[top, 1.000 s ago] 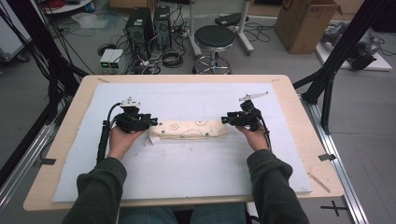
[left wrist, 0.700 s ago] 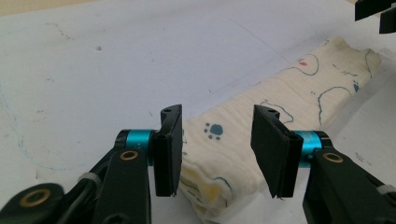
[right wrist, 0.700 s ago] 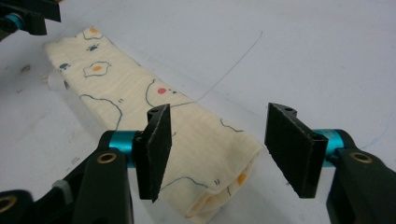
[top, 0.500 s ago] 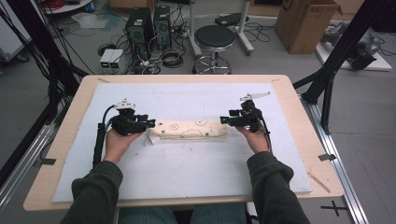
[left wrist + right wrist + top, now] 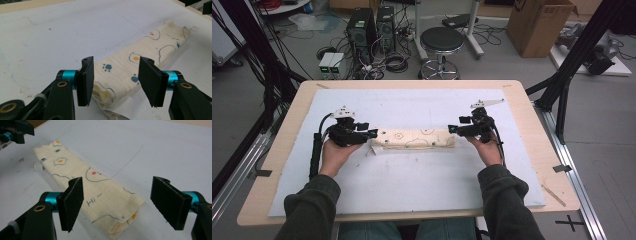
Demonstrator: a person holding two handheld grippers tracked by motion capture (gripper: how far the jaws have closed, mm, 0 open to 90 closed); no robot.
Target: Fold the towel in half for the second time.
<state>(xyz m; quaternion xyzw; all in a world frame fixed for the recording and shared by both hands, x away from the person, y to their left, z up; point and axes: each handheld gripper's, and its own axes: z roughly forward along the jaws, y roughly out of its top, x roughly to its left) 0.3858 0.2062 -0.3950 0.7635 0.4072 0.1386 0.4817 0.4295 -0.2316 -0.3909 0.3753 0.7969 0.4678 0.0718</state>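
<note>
A long folded cream cloth (image 5: 414, 138) printed with eggs, paw marks and "Hi" lies flat on the white sheet (image 5: 412, 190). My left gripper (image 5: 371, 134) sits at its left end and my right gripper (image 5: 452, 129) at its right end. In the left gripper view the left gripper (image 5: 116, 81) straddles the cloth (image 5: 140, 55) end, its jaws just opening and its pads not pressing on the cloth. In the right gripper view the right gripper (image 5: 120, 203) stands wide around the other end of the cloth (image 5: 82, 177), also just opening, with a clear gap on one side.
The sheet covers most of a wooden table (image 5: 532, 125). A small white tag (image 5: 371, 150) sticks out under the cloth's left end. Beyond the far edge stand a stool (image 5: 442, 40), computer cases (image 5: 372, 25) and a cardboard box (image 5: 537, 25). Black frame posts (image 5: 562, 100) flank the table.
Both grippers' jaws have spread wider at the cloth's ends. The hands have hardly shifted, and the cloth lies where it was.
</note>
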